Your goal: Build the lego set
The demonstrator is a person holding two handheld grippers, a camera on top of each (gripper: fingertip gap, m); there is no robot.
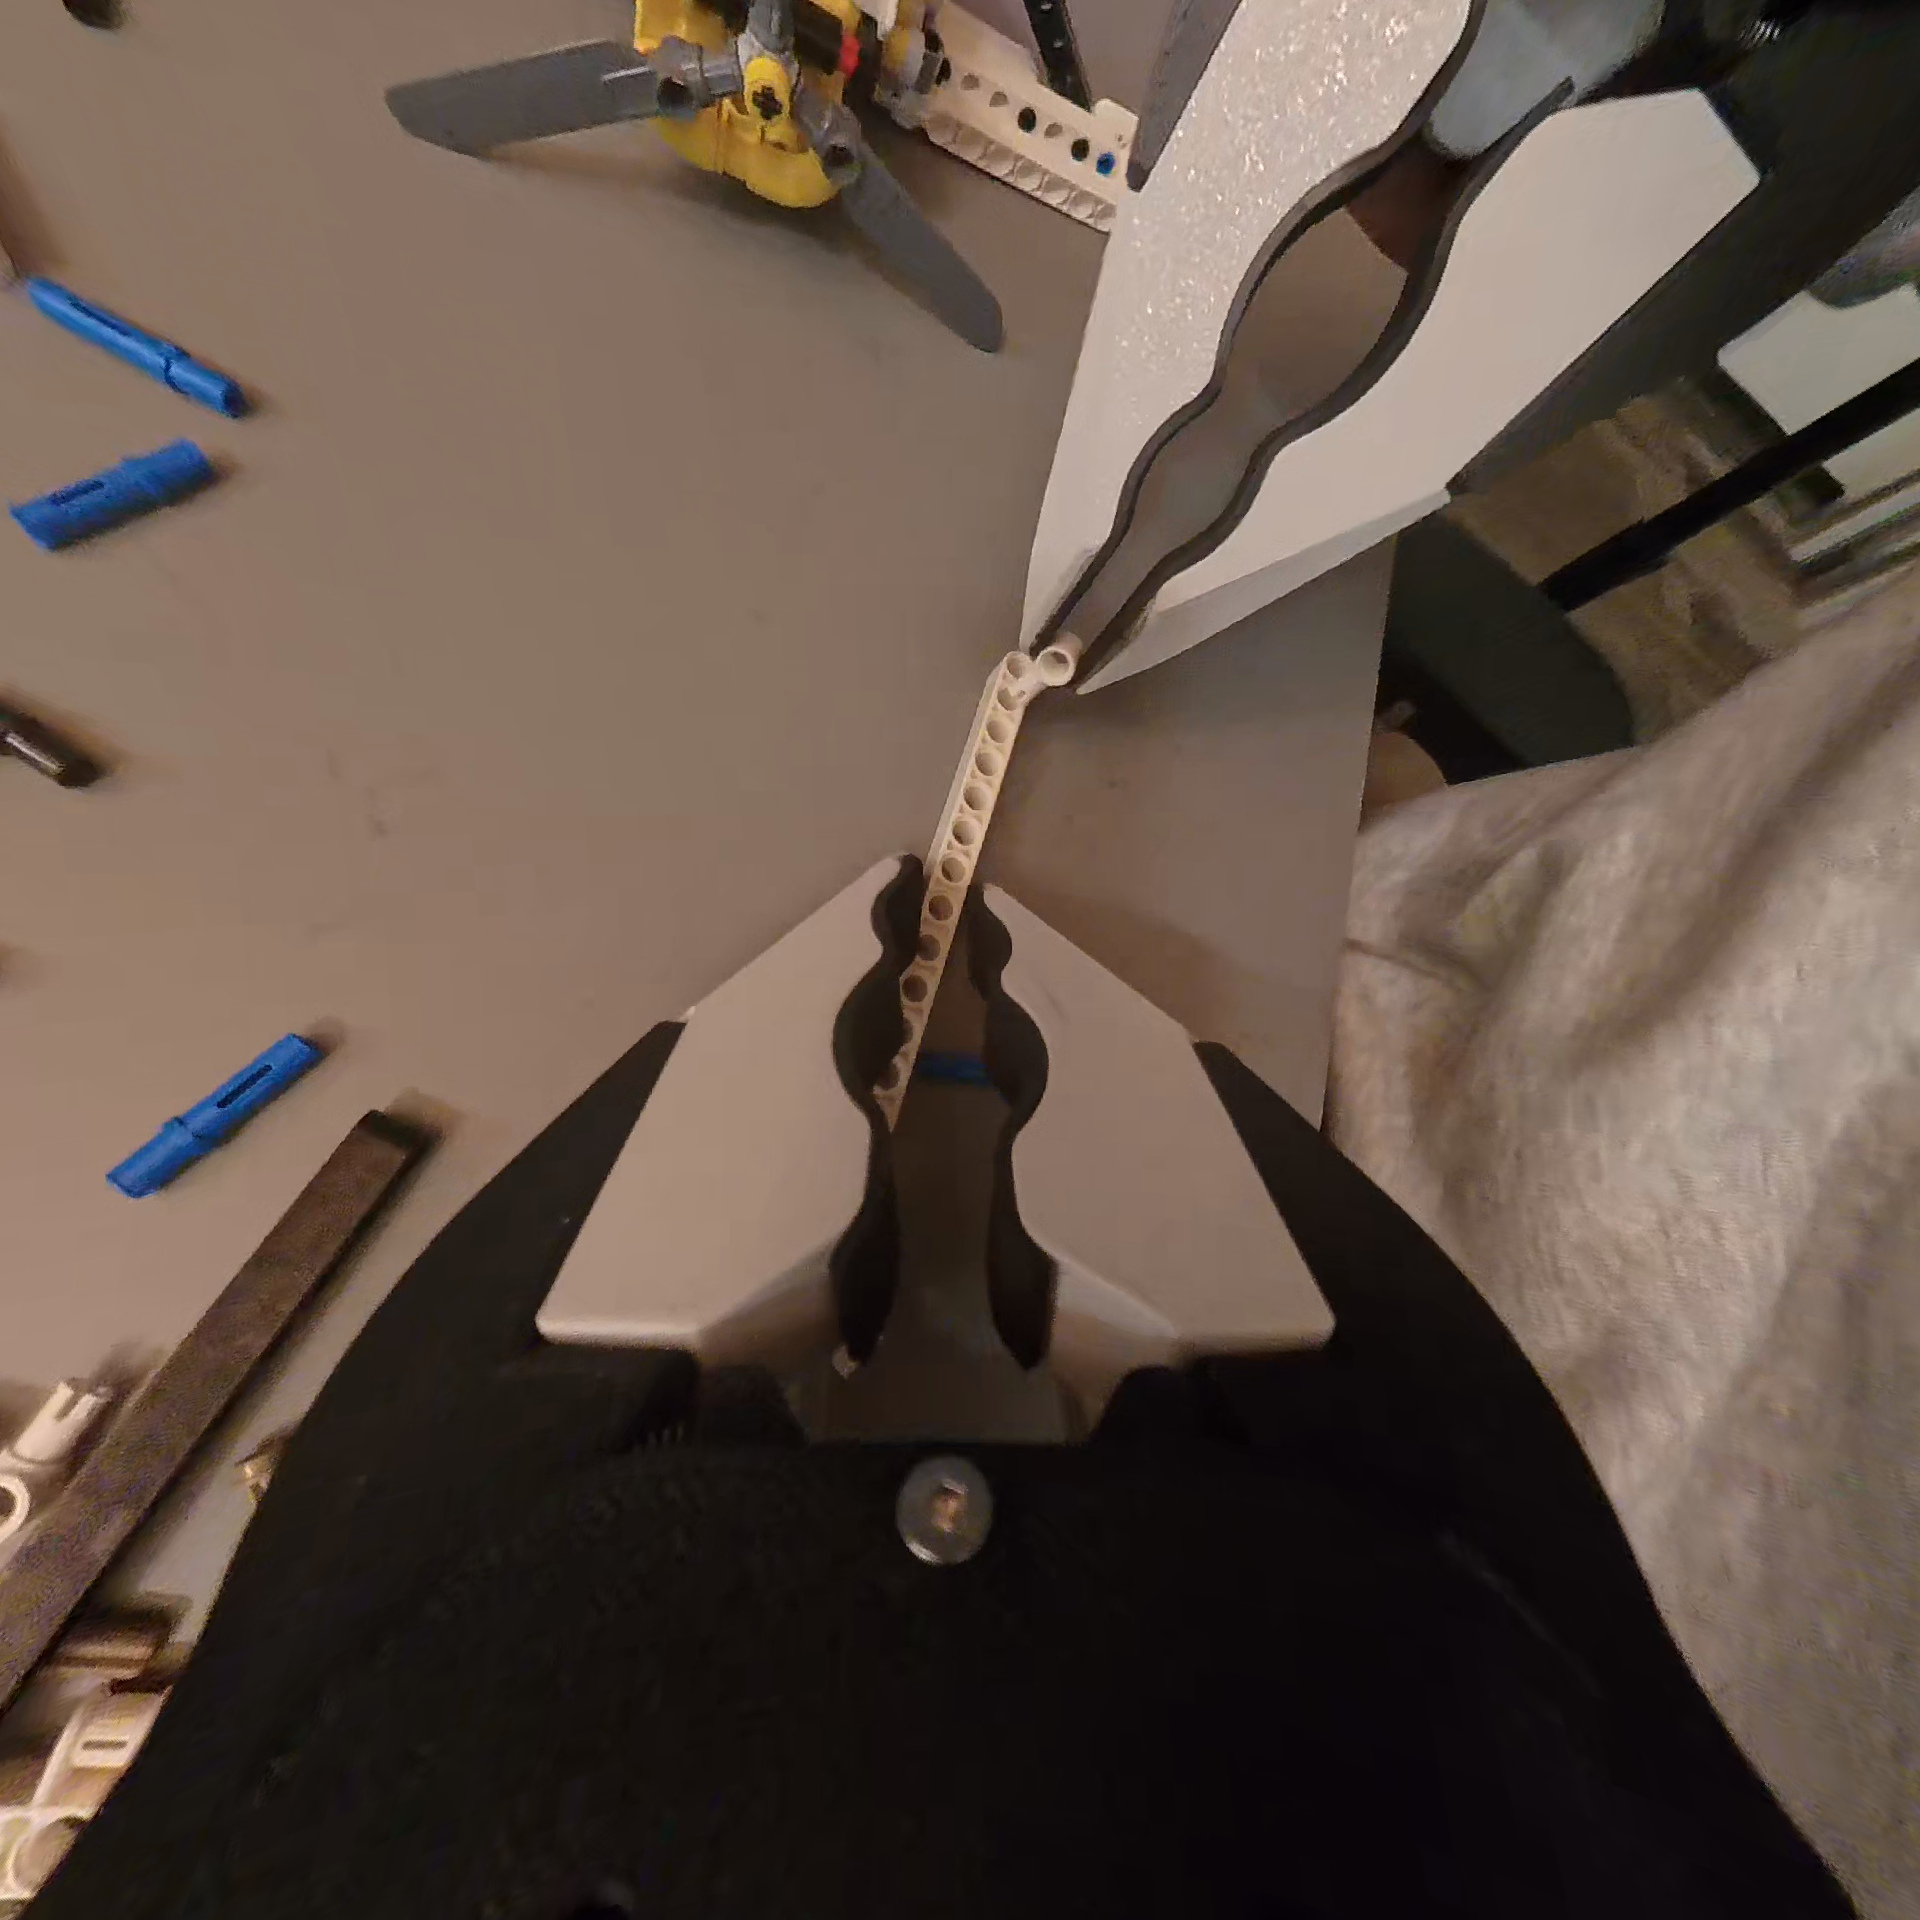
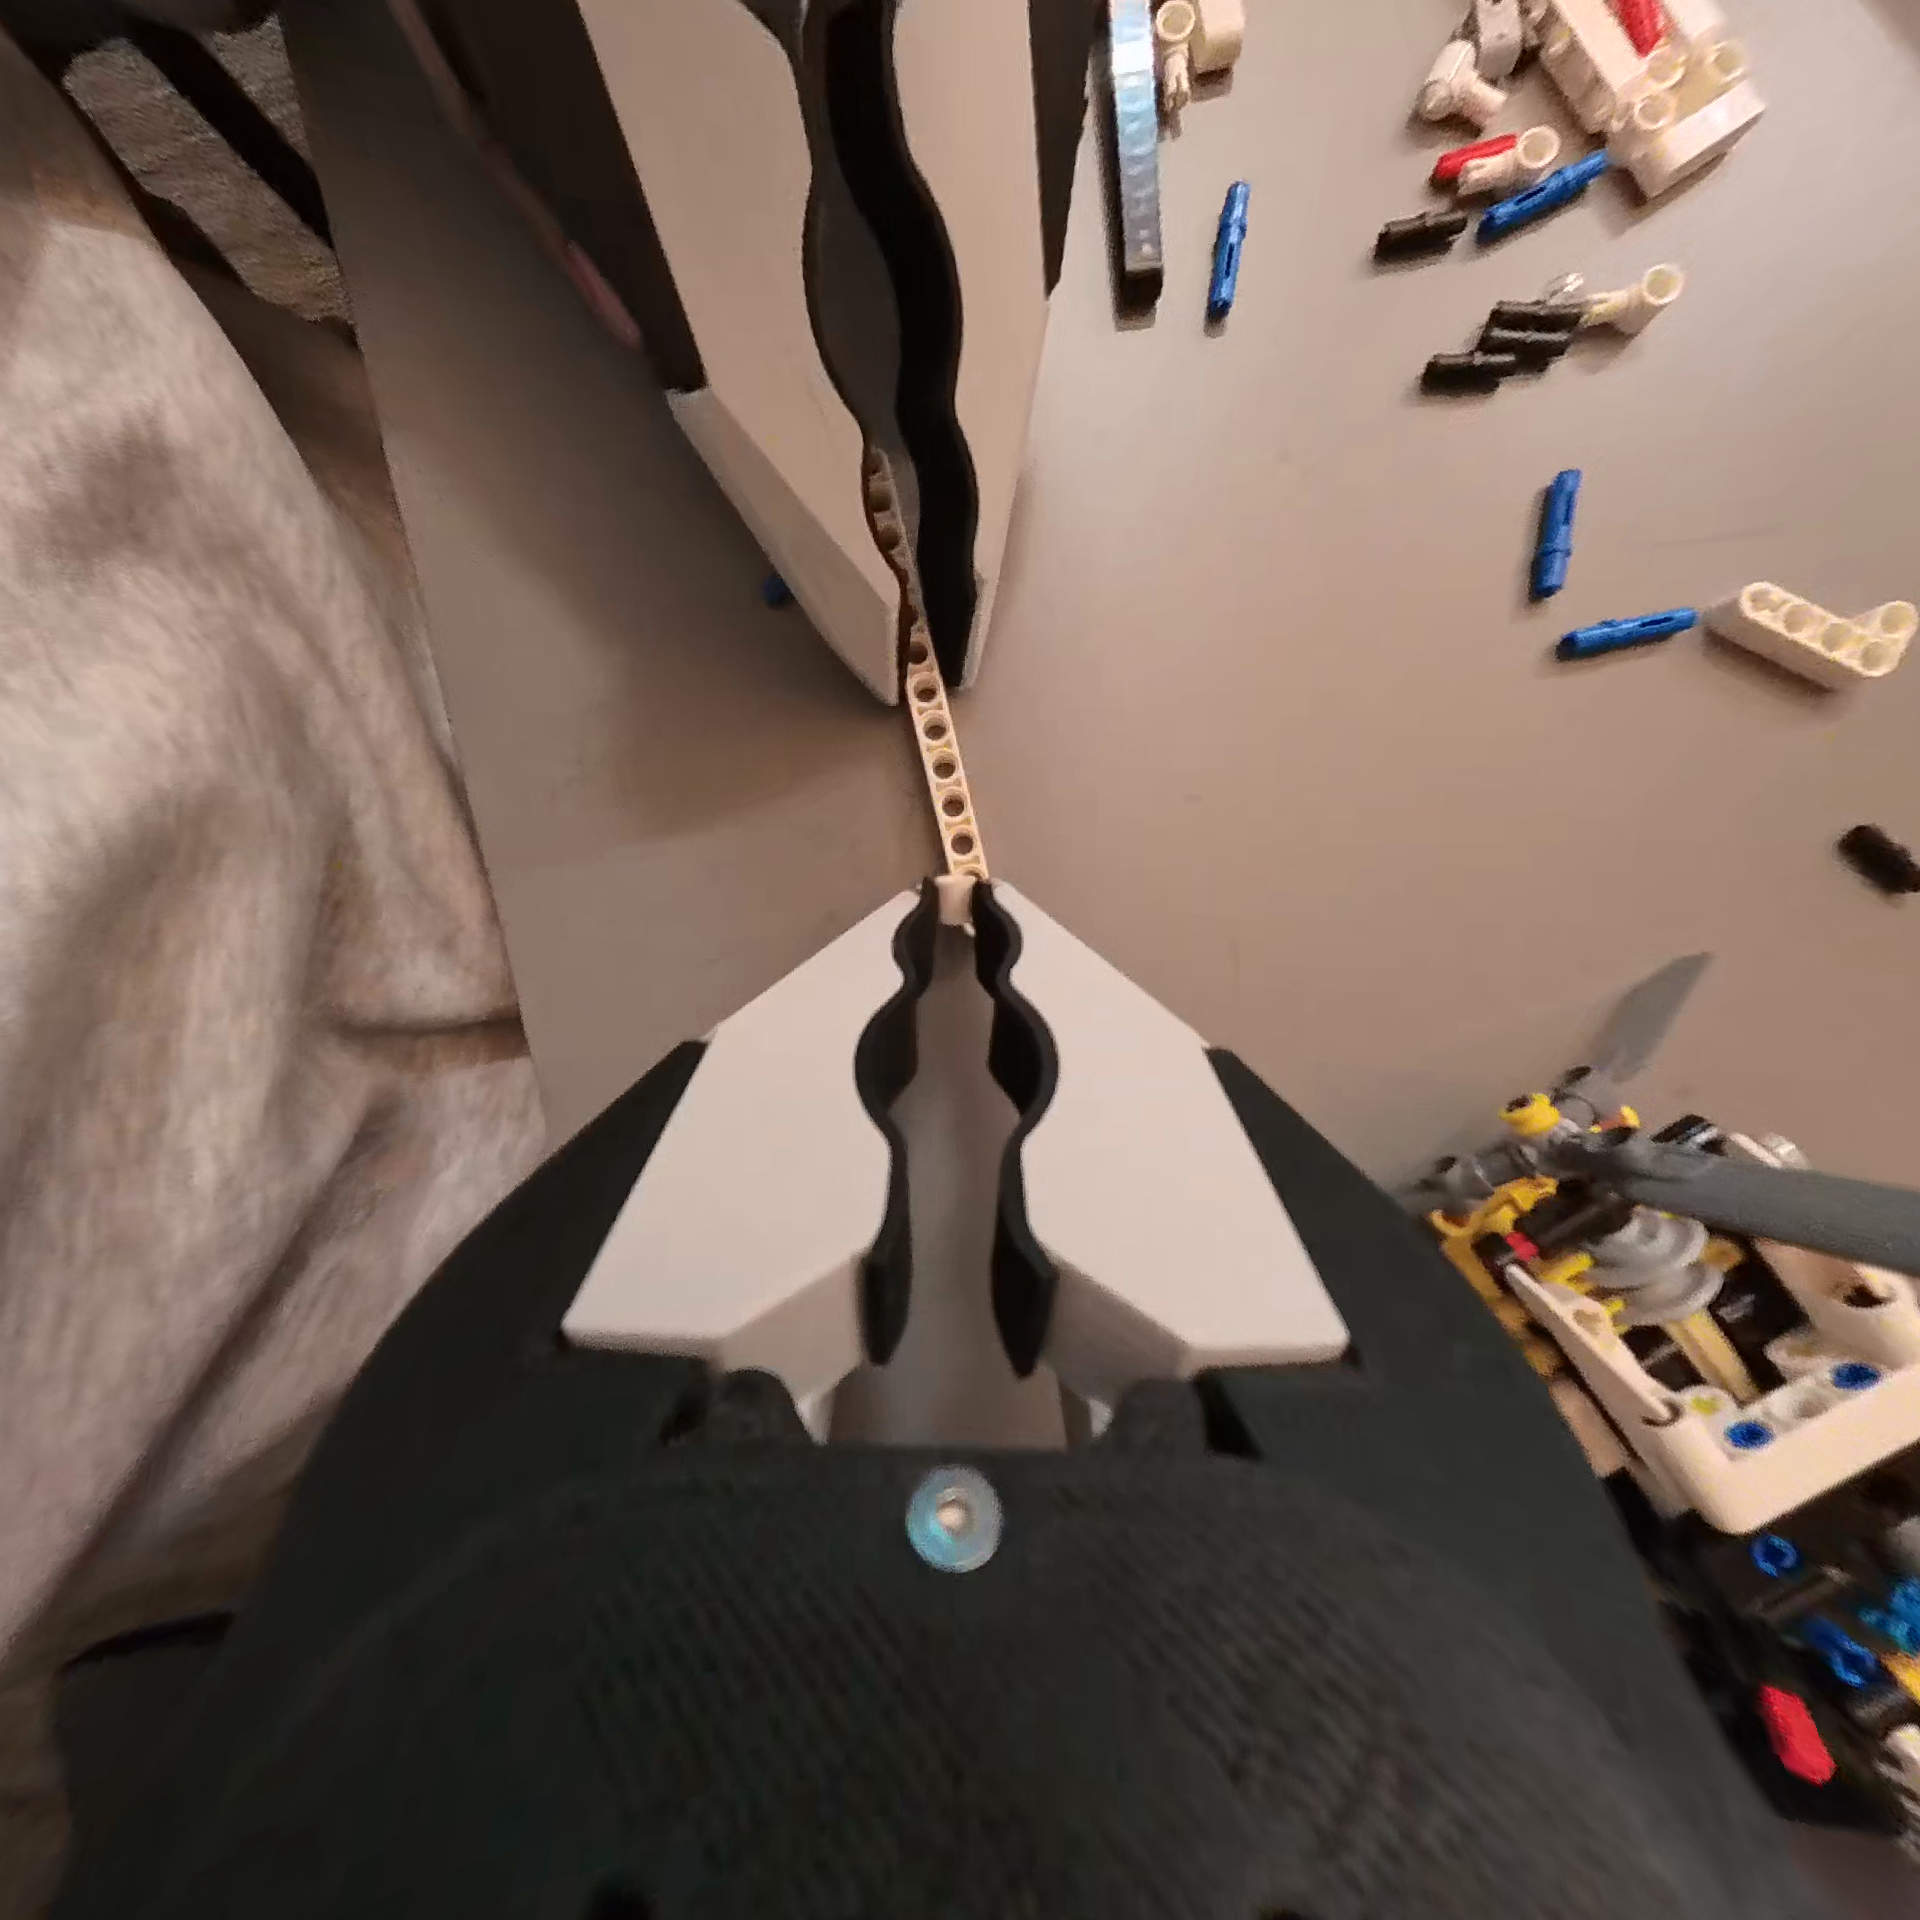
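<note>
Above the grey table, both grippers—left (right)—clamp one white beam.

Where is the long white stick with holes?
The long white beam hangs above the grey table, mid-view, held between the left gripper and the right gripper.

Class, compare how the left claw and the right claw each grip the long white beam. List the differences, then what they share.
The left claw holds the white beam deep between its pads, along much of its length; the right claw pinches only the beam's end at its tips. A blue pin sits in the beam inside the left claw; none shows at the right claw.

Shared: both are closed on the same beam, held above the table.
</note>
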